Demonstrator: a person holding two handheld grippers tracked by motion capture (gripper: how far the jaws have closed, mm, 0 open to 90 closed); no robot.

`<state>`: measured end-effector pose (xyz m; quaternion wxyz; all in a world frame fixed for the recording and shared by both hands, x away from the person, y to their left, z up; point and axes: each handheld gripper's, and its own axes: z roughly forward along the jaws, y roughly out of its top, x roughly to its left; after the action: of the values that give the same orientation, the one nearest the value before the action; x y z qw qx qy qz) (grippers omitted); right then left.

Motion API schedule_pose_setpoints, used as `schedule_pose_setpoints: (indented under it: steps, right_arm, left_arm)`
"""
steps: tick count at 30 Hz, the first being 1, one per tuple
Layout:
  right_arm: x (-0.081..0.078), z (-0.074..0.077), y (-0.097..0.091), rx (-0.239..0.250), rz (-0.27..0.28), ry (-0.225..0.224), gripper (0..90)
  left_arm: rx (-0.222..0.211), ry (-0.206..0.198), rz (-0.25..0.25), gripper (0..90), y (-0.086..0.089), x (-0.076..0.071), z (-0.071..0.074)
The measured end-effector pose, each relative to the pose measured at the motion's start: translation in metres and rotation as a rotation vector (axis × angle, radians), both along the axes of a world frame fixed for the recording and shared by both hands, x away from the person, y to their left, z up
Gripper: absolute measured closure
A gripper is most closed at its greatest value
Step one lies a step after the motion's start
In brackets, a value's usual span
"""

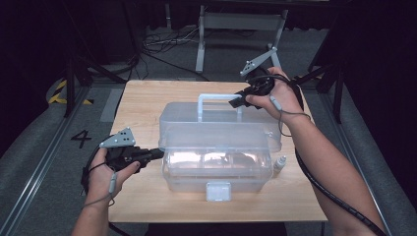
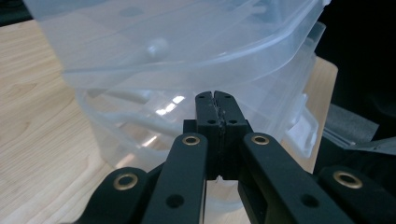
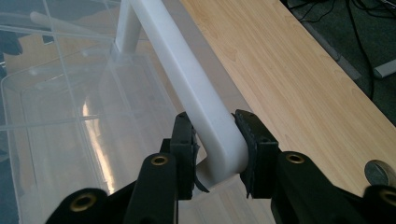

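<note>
Over on the left, the left gripper (image 1: 158, 154) sits low at the left end of the clear plastic storage box (image 1: 216, 147), its tip right at the edge of the box's raised upper tray (image 1: 216, 133). In the left gripper view its jaws are pressed flat together; whether a thin lip of plastic is pinched between the pads (image 2: 216, 114) can't be told. The box stands in the middle of the wooden table (image 1: 142, 98), front latch (image 1: 218, 191) facing the person, and a small white bottle (image 1: 280, 163) stands just beside its right end. Moving right, the right gripper (image 1: 235, 102) reaches in from the far side and has the white carry handle (image 1: 219, 101) clamped at its right corner, jaws about half open around the bar, pads (image 3: 184, 140) pressing on both faces.
</note>
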<state>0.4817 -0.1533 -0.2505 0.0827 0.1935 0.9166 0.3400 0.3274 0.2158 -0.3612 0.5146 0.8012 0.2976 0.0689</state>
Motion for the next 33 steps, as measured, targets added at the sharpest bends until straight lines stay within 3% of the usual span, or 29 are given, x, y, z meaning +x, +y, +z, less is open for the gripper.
schedule_pose_setpoints:
  steps: [4, 13, 16, 23, 33]
  right_arm:
    - [0.0, 0.0, 0.0, 0.004, 0.001, 0.002, 70.1]
    - [-0.001, -0.001, -0.001, 0.005, 0.001, -0.003, 69.8]
    - [-0.004, 0.003, -0.002, 0.03, -0.005, -0.009, 64.2]
    - [-0.022, 0.021, -0.015, 0.07, -0.005, -0.1, 60.0]
    - [-0.051, 0.036, -0.045, 0.118, -0.03, -0.15, 68.3]
  left_arm:
    - [0.009, -0.031, 0.039, 90.0, -0.005, 0.0, -0.001]
    - [0.01, -0.046, 0.04, 90.0, -0.006, 0.0, -0.002]
    - [0.01, -0.047, 0.042, 90.0, -0.006, 0.0, -0.002]
    - [0.007, -0.047, 0.042, 90.0, -0.005, 0.0, -0.001]
    - [0.007, -0.039, 0.041, 90.0, -0.005, 0.001, 0.0]
